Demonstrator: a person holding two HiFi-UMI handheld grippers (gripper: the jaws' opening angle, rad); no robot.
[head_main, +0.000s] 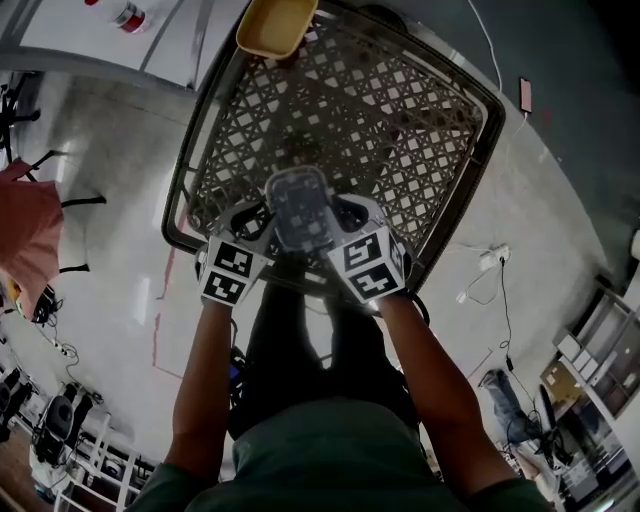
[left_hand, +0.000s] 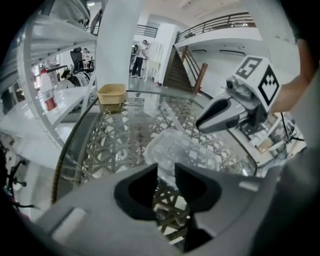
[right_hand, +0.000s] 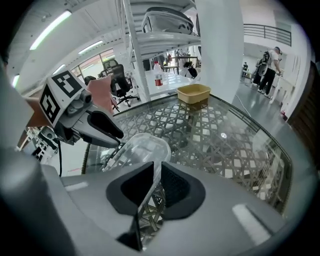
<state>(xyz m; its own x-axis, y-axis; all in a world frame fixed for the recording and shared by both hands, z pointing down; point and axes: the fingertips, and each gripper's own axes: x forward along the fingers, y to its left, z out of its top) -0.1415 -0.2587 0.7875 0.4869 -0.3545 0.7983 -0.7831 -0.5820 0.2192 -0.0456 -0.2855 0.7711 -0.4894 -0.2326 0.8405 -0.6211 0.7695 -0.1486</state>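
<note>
Both grippers hold one clear plastic container (head_main: 300, 210) above the near edge of a glass table (head_main: 196, 150) with a lattice base. My left gripper (head_main: 262, 226) is shut on the container's left rim, and my right gripper (head_main: 341, 222) is shut on its right rim. In the left gripper view the container (left_hand: 186, 149) runs forward from my left gripper (left_hand: 165, 176), with the right gripper (left_hand: 226, 113) opposite. In the right gripper view the rim of the container (right_hand: 143, 146) is pinched in my right gripper (right_hand: 157, 176), and the left gripper (right_hand: 96, 125) is beyond it.
A tan plastic tub (head_main: 275, 25) stands at the table's far edge. White shelving with a red-labelled bottle (head_main: 128, 15) stands beyond the table. A pink cloth (head_main: 25, 235) hangs at the left. Cables and a plug (head_main: 490, 262) lie on the floor at the right. A person (left_hand: 141, 57) stands far off.
</note>
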